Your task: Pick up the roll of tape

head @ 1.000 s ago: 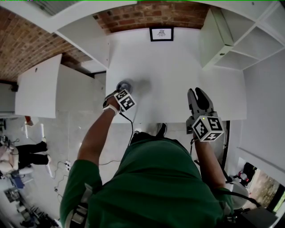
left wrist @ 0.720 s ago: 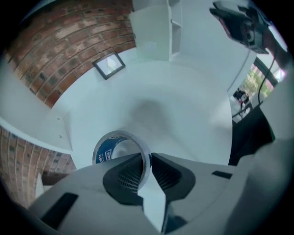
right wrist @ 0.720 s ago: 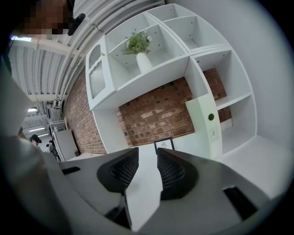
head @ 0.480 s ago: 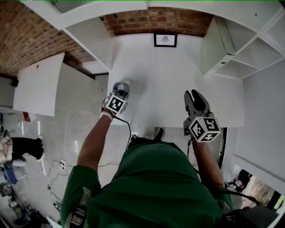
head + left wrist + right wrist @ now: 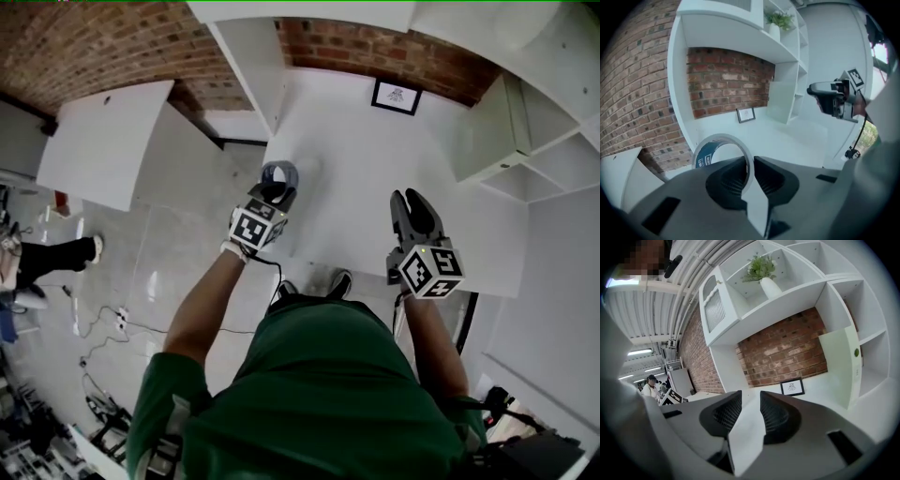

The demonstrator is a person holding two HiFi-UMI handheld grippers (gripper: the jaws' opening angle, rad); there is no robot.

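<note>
The roll of tape [image 5: 279, 174] is a pale ring with a blue inside. It hangs in the air over the white table's [image 5: 375, 159] left edge. My left gripper [image 5: 277, 192] is shut on it. In the left gripper view the roll of tape [image 5: 705, 154] stands upright, its wall pinched in my left gripper [image 5: 751, 161]. My right gripper [image 5: 412, 197] hovers over the table's near right part, open with nothing in it. Only the table shows through the gap of the right gripper [image 5: 751, 399].
A small framed picture [image 5: 396, 96] leans on the brick wall at the table's back. White shelves [image 5: 525, 141] rise at the right, with a potted plant [image 5: 764, 277] high up. A second white table [image 5: 103, 141] stands to the left. A person [image 5: 47, 258] is on the floor far left.
My left gripper has shut on the roll of tape and lifted it off the table, rolling as it rose. The head view has swung round.
</note>
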